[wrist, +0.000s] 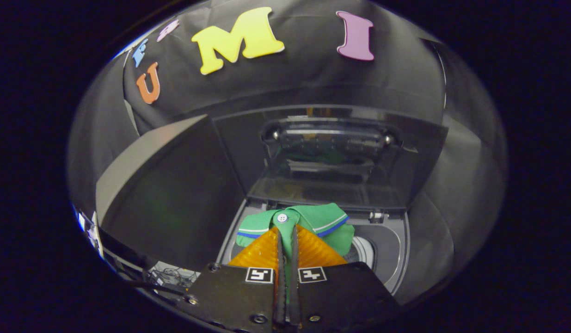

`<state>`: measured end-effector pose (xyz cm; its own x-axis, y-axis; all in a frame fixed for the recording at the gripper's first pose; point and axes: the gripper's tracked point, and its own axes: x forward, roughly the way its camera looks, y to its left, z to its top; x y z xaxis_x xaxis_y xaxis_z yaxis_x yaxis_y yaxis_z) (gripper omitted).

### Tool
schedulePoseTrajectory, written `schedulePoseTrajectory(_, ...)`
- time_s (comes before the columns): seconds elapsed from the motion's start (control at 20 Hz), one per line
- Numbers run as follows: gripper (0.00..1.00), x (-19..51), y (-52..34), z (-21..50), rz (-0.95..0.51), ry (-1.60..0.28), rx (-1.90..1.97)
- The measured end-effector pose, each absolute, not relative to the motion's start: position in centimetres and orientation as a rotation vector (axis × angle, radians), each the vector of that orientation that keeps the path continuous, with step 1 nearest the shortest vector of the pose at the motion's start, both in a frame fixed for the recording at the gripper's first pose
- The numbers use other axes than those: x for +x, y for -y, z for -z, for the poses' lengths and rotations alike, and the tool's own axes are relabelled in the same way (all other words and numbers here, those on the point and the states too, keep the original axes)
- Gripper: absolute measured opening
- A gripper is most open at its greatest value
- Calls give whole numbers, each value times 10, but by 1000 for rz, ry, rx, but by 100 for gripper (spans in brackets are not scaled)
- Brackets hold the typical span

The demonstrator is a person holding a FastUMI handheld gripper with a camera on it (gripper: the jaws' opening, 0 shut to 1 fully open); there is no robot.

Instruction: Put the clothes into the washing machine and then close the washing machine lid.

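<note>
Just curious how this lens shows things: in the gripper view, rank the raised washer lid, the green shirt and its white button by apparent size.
1. Raised lid
2. Green shirt, pinched in the claw; its nearness inflates it
3. White button

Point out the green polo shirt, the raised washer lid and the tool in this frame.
Green polo shirt with blue-striped collar [318, 217]: gripper view, on its collar.
Raised dark washing machine lid [331, 152]: gripper view, on its inner panel.
Tool [287, 240]: gripper view, fingertips pinching the shirt placket.

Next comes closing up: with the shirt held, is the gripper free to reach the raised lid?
Probably not yet: the fingers are shut on the green shirt above the drum opening; the lid stands open just beyond.
</note>
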<state>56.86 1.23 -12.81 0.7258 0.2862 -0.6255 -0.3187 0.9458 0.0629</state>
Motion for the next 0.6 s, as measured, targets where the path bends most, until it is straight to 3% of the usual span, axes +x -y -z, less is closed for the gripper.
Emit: schedulePoseTrajectory(0.6,7,585,11,259,-176,-899,7)
